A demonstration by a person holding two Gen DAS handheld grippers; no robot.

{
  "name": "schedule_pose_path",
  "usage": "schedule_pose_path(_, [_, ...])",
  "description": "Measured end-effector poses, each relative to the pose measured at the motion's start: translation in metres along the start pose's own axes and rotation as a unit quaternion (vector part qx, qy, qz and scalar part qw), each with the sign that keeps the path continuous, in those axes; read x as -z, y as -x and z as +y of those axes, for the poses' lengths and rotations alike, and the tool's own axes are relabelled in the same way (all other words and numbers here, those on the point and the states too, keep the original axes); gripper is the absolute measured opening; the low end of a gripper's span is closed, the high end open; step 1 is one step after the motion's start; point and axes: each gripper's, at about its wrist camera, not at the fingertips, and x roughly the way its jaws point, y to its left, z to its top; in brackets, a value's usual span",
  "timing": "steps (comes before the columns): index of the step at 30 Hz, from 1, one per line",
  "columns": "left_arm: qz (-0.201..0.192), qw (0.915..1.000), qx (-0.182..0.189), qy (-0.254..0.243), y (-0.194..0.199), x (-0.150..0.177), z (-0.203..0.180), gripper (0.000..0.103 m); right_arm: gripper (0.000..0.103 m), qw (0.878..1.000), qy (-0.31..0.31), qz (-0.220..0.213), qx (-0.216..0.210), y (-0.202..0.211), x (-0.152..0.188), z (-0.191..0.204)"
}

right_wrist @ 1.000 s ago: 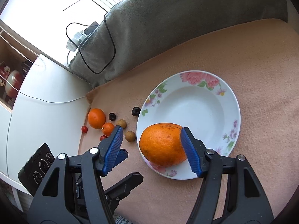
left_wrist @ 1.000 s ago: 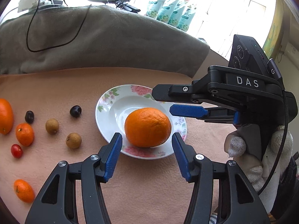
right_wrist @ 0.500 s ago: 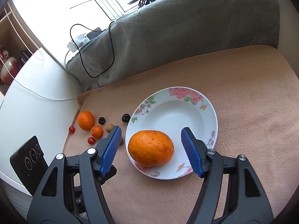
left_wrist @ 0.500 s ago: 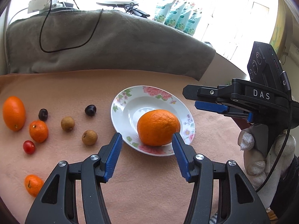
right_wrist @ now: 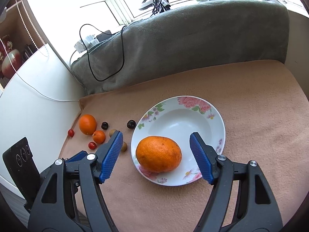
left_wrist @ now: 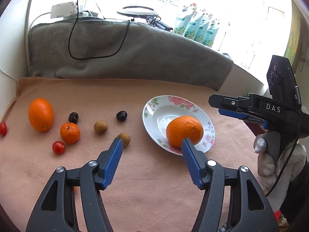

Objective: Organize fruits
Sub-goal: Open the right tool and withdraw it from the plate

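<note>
I held my left tool (left_wrist: pixel 151 142) wide open with nothing in it, above the peach cloth (left_wrist: pixel 154 174) that covered the desk, near its front edge. My right tool (right_wrist: pixel 156 138) was just as wide open and empty, hovering over the floral plate (right_wrist: pixel 193 106) with its blue pads either side of the big orange (right_wrist: pixel 158 154) without touching it. That orange sat inside the plate, on the part of the rim nearest me, and the plate stood toward the right side of the desk. Toward the left edge lay the loose fruit: a large oval orange (left_wrist: pixel 40 114), a small mandarin (left_wrist: pixel 70 133), two cherry tomatoes (left_wrist: pixel 58 147), two dark plums (left_wrist: pixel 121 115) and two brown longans (left_wrist: pixel 100 127), all apart from each other. A grey blanket (left_wrist: pixel 135 54) ran along the back edge.
</note>
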Motion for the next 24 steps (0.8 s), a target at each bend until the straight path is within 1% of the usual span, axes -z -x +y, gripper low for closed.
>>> schedule_pose_path(2, [-0.003, 0.9999, -0.012, 0.001, 0.006, 0.002, 0.005, 0.063, 0.082, 1.0, 0.02, -0.003, 0.007, 0.001, 0.001, 0.007])
schedule_pose_path(6, [-0.009, 0.9993, -0.035, 0.011, 0.02, 0.006, 0.019, 0.064, 0.089, 0.999, 0.04, -0.006, 0.01, 0.003, 0.003, 0.017])
schedule_pose_path(11, [-0.021, 0.9969, -0.072, 0.024, 0.038, 0.012, 0.039, 0.064, 0.089, 0.999, 0.048, -0.008, -0.001, 0.002, 0.003, 0.026])
schedule_pose_path(16, [-0.022, 0.9941, -0.098, 0.04, 0.053, 0.023, 0.059, 0.064, 0.089, 0.998, 0.061, -0.002, -0.016, -0.003, 0.003, 0.041])
schedule_pose_path(20, [-0.021, 0.9925, -0.111, 0.047, 0.061, 0.031, 0.069, 0.064, 0.089, 0.997, 0.069, 0.004, -0.029, -0.009, 0.002, 0.052])
schedule_pose_path(24, [-0.018, 0.992, -0.112, 0.056, 0.064, 0.039, 0.076, 0.064, 0.089, 0.996, 0.074, 0.011, -0.04, -0.019, 0.0, 0.062])
